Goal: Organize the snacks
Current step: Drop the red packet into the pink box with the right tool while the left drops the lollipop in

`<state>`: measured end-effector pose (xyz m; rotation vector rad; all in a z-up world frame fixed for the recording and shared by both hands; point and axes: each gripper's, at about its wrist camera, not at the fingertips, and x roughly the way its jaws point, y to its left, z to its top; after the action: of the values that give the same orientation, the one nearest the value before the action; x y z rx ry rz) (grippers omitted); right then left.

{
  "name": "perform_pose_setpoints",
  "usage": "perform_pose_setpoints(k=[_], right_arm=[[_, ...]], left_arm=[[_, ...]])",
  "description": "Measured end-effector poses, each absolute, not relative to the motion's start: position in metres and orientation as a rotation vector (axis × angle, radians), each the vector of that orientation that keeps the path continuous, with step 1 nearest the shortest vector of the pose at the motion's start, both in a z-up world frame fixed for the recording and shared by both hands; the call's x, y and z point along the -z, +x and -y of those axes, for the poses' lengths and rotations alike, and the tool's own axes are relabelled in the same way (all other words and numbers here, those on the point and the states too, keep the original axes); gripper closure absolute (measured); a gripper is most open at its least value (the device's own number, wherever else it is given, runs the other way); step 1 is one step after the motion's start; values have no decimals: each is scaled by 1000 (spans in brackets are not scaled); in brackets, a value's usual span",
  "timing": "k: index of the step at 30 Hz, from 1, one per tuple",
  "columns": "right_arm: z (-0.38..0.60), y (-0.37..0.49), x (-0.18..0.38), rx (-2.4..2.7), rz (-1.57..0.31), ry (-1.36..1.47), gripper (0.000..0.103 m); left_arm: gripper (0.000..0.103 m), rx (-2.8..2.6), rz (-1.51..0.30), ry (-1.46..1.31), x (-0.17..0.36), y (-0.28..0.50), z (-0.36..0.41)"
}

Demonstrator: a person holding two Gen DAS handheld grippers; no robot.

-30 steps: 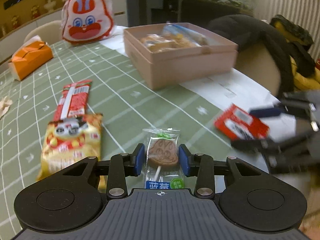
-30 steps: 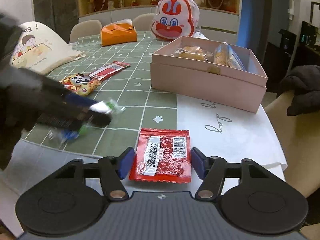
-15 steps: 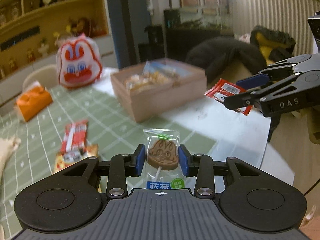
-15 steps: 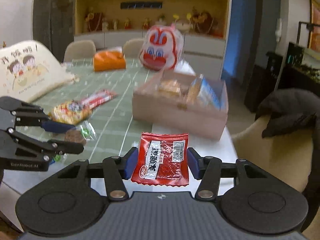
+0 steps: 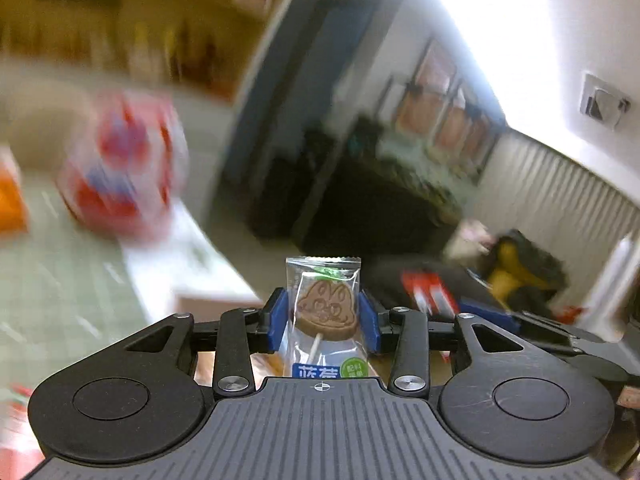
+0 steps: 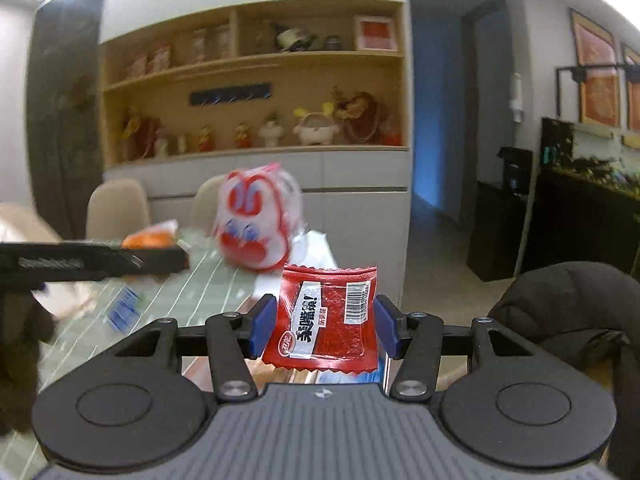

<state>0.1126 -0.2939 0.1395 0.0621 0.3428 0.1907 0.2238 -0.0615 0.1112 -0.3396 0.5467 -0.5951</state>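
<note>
My left gripper (image 5: 323, 320) holds a clear-wrapped brown lollipop (image 5: 326, 312) upright in the air. Its jaws are opening slightly, but the blue pads still touch the wrapper's sides. My right gripper (image 6: 324, 328) is shut on a red snack packet (image 6: 332, 320), also lifted off the table. In the left wrist view the right gripper (image 5: 480, 316) shows blurred at the right with the red packet (image 5: 430, 294). From the right wrist view the left gripper (image 6: 176, 258) reaches in from the left. A corner of the pink box (image 5: 216, 300) lies just under and ahead of the left fingers.
A red-and-white rabbit bag (image 6: 260, 224) and an orange tissue box (image 6: 154, 236) stand at the far end of the green checked table (image 6: 200, 288). A dark coat (image 6: 560, 312) hangs over a chair on the right. Shelves and cabinets line the wall behind.
Both grippers have lifted their snacks off the table and risen. They moved forward over the pink box, so the table has dropped low in both views. The left view has rolled and blurred.
</note>
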Motion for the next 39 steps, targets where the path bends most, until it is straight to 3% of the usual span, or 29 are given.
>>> perform_pose_setpoints(k=[2,6,15,19,24,29,39], right_arm=[[301,136,-131,-195,-348,106,42],[309,166,-97,-223,-424,175,41],[307,163,-77,-245,-502,261,41],[298,147,-94,-246,-489,281,31],[233,136,-100,-294,-558,190,27],[136,136,-84,-405,-712,71,26],[12,188,-41,-358,-906,102,26]], left_arm=[[60,568,-658,-421,-77,259,67],[64,534,-721,-443,-47,278,56],[64,437,-617,-371,-81,208,-33],[64,309,-660,-372,-73,166,-89],[64,193,-677,-431,-45,124,-143],[64,76,-558,-434,-38,107,-178],[64,19,-571,-351,-42,89,-184]])
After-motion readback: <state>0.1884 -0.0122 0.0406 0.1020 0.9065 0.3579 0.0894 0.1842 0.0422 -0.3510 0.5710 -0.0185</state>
